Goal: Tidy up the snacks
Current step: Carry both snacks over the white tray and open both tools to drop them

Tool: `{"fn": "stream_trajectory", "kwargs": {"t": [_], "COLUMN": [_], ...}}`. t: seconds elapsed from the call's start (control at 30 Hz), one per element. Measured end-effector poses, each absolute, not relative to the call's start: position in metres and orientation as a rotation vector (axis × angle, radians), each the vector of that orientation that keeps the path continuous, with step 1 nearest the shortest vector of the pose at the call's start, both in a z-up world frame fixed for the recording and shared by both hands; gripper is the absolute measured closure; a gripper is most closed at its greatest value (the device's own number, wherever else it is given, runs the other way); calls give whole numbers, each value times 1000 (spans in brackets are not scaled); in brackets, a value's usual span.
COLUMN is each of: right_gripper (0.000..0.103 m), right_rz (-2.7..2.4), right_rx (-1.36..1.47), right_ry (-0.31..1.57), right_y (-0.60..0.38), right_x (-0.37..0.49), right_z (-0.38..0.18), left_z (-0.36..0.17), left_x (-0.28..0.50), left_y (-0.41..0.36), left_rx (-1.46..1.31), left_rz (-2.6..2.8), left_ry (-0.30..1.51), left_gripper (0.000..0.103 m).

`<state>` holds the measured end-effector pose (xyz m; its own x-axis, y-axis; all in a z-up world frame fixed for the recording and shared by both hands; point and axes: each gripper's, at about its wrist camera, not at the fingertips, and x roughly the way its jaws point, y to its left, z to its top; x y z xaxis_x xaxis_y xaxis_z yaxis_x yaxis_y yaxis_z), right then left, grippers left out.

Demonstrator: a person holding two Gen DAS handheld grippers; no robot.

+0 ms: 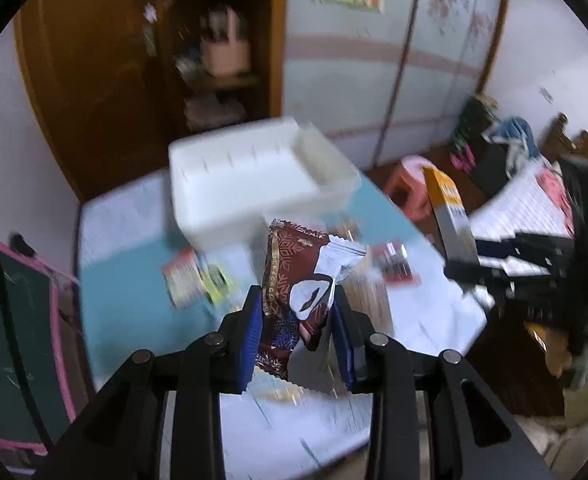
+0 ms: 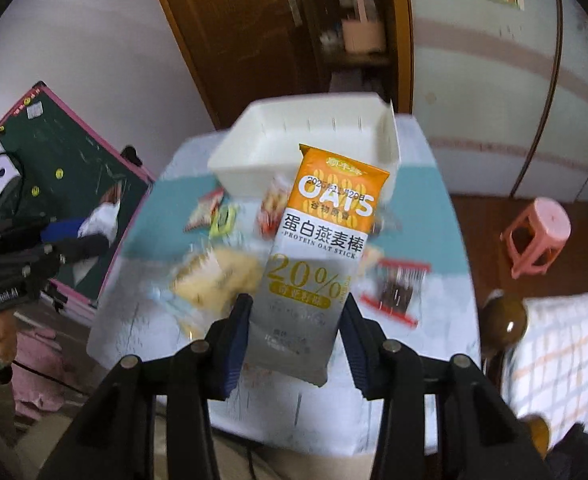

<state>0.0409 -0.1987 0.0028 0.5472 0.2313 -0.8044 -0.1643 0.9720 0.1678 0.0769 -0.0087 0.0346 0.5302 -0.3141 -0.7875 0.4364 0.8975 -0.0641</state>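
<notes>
Stool shows clearer beside oat bar.

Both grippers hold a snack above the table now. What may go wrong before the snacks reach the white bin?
1. The brown packet sits crumpled and tilted in the left gripper; it might slip out.
2. The oat bar pack is gripped only at its lower end by the right gripper, so it may swing against the white bin rim.

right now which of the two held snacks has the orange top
The oat stick packet in the right gripper; the left gripper holds a brown wrapper.
</notes>
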Motion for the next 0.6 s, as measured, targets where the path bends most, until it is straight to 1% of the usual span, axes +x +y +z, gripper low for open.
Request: {"fn": "stream_trajectory", "kwargs": {"t": [0.23, 0.33, 0.5, 0.6], "right_gripper": [59, 59, 59, 58], "right_rz": [152, 115, 52, 46], "right_rx": [9, -4, -9, 6], "right_ry": [837, 793, 755, 771], "right_y": [-200, -200, -195, -194], "right_x": [105, 146, 214, 248], "right_z": [66, 90, 105, 92], "left_z": [109, 124, 125, 107], "left_x": [157, 195, 267, 309], "left_y": [-25, -38, -57, -68], "left_rx": [90, 111, 124, 116], "left_rz": [-339, -284, -192, -154], "left_ry": [796, 756, 715, 743], "left_gripper": [72, 72, 72, 72]}}
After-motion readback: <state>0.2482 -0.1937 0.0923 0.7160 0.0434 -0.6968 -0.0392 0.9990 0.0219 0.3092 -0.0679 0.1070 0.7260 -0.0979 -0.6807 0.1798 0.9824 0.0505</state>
